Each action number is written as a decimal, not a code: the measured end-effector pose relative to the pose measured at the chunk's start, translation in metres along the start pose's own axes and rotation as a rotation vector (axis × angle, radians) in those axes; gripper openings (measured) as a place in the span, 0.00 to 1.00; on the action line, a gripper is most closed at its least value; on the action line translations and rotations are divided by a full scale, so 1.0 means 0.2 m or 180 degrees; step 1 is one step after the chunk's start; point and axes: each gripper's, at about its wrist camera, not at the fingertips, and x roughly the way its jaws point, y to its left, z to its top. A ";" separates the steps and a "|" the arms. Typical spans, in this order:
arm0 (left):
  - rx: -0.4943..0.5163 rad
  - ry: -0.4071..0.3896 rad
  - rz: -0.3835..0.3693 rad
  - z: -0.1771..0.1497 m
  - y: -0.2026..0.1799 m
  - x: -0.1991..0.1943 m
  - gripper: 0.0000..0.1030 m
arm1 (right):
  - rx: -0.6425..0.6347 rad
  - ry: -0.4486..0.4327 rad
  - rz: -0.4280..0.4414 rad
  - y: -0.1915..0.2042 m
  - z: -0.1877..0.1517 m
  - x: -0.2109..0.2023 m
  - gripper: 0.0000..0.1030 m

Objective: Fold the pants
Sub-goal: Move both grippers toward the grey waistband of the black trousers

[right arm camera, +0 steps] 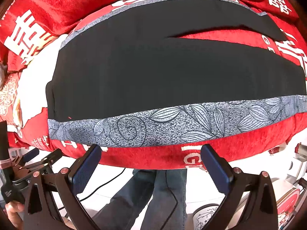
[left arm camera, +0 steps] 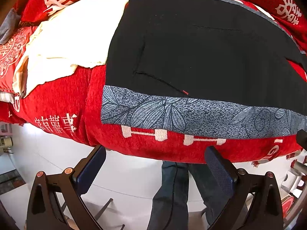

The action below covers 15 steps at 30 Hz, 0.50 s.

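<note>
Both tools hung off the near edge of the bed with their fingers spread wide and nothing between them: the left gripper (left arm camera: 155, 164) at the bottom of its frame, the right gripper (right arm camera: 150, 161) likewise, each over the white floor and a person's jeans-clad legs (right arm camera: 153, 195). Just beyond the fingertips ran the red bedspread (left arm camera: 63, 95), then a grey leaf-print cloth (right arm camera: 145, 124), and on that cloth lay the black pants (right arm camera: 153, 72), spread flat across the middle of both frames.

The pants' long axis ran left to right along the bed edge. In the right wrist view the waist end sat at centre left and the two legs reached toward the upper right, parted by a thin wedge of red. A cream cloth (left arm camera: 76, 34) lay past the waist, at the upper left of the left wrist view.

The likeliest slip, judging from this layout, was a pinch that took the grey cloth along with the dark fabric, dragging both. The parted legs could also have folded unevenly, leaving one leg askew.
</note>
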 end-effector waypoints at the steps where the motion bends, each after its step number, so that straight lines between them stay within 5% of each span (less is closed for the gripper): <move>1: -0.0002 0.0004 0.0003 0.00 0.00 0.00 1.00 | 0.0000 0.0007 0.0005 0.00 0.00 0.00 1.00; 15: 0.0008 0.0059 0.0011 -0.01 -0.01 0.06 1.00 | 0.0005 0.0089 0.0051 0.01 -0.02 0.08 1.00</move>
